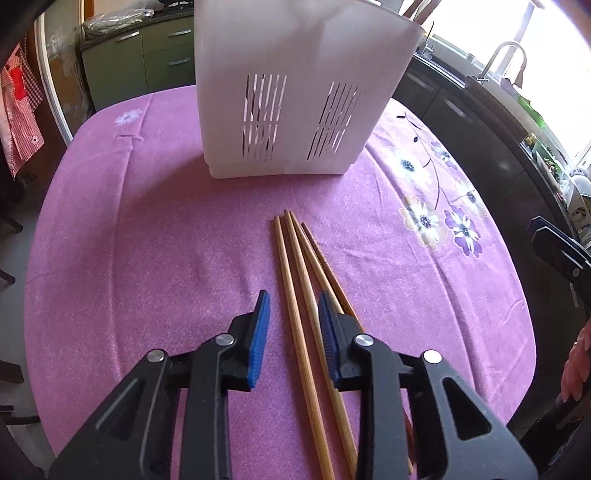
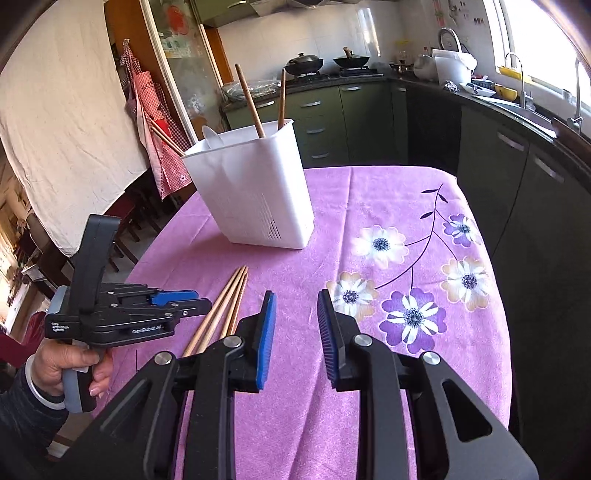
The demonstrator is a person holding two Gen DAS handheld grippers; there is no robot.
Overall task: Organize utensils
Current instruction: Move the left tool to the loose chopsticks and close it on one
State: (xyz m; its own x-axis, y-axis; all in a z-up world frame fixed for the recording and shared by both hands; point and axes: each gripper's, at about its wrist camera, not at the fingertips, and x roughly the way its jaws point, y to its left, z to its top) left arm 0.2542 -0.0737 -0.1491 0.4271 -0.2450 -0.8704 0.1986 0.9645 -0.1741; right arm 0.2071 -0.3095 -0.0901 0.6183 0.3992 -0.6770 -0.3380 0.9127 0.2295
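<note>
left gripper (image 1: 293, 314) released, straddling two chopsticks (image 1: 295, 295) | right gripper (image 2: 295, 314) released, idle | chopsticks — light, stiff, probably slippery — grip mid-shaft | caddy (image 1: 295, 92) ahead

Bright daylight from blown-out window (image 2: 546, 33); sharp focus; strong fisheye edge distortion.

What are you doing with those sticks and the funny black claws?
A person holds a claw-like gripper in each hand. The left gripper hangs open over the wooden chopsticks lying on the purple tablecloth. The right gripper waits open beside them, holding nothing. The white holder already has some utensils inside.
</note>
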